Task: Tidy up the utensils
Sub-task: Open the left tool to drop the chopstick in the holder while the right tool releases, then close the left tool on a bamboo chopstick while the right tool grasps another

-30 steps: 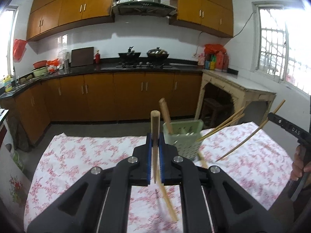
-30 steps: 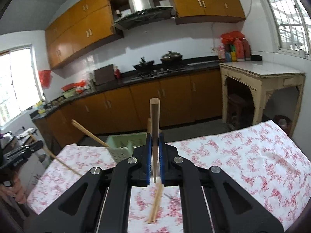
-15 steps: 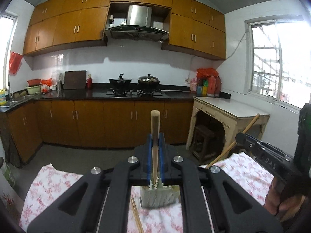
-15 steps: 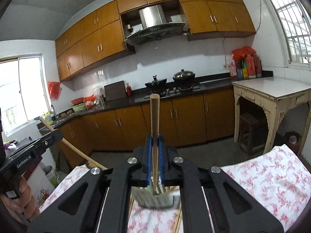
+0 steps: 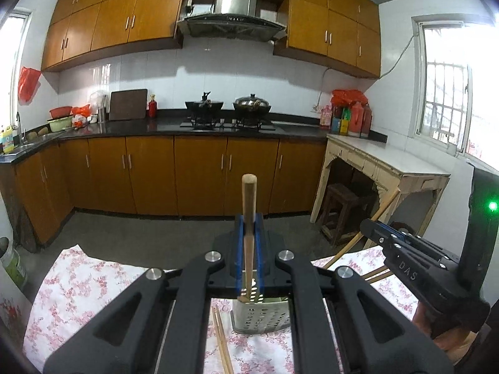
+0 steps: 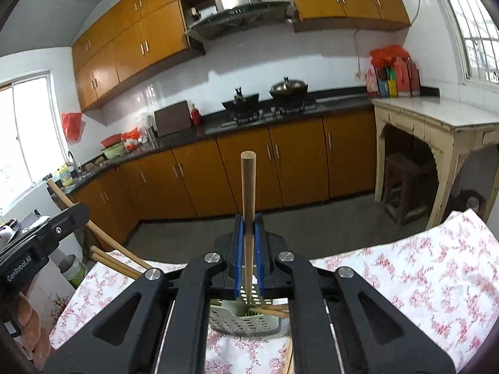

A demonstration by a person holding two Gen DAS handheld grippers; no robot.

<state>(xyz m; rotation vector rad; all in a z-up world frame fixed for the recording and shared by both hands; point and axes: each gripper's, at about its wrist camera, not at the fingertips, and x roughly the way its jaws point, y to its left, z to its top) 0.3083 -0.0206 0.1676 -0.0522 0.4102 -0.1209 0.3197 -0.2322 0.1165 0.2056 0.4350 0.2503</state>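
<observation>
My left gripper [image 5: 248, 249] is shut on a wooden chopstick [image 5: 249, 212] held upright, its lower end over the pale green perforated utensil holder [image 5: 262, 316] on the floral tablecloth. My right gripper [image 6: 248, 249] is shut on another wooden chopstick [image 6: 248, 205], also upright, its lower end inside the same holder [image 6: 243, 319]. The right gripper also shows at the right of the left wrist view [image 5: 368, 226], and the left gripper at the left of the right wrist view [image 6: 82, 212]. More chopsticks [image 6: 268, 311] lean in the holder.
A pair of loose chopsticks [image 5: 221, 342] lies on the floral cloth [image 5: 87, 286] left of the holder. Kitchen cabinets, a stove with pans and a worn side table [image 5: 389, 168] stand beyond the table's far edge.
Both grippers have tilted up and moved in over the holder, which was ahead of them and now sits right under the fingers. Each chopstick's lower end now points down at it.
</observation>
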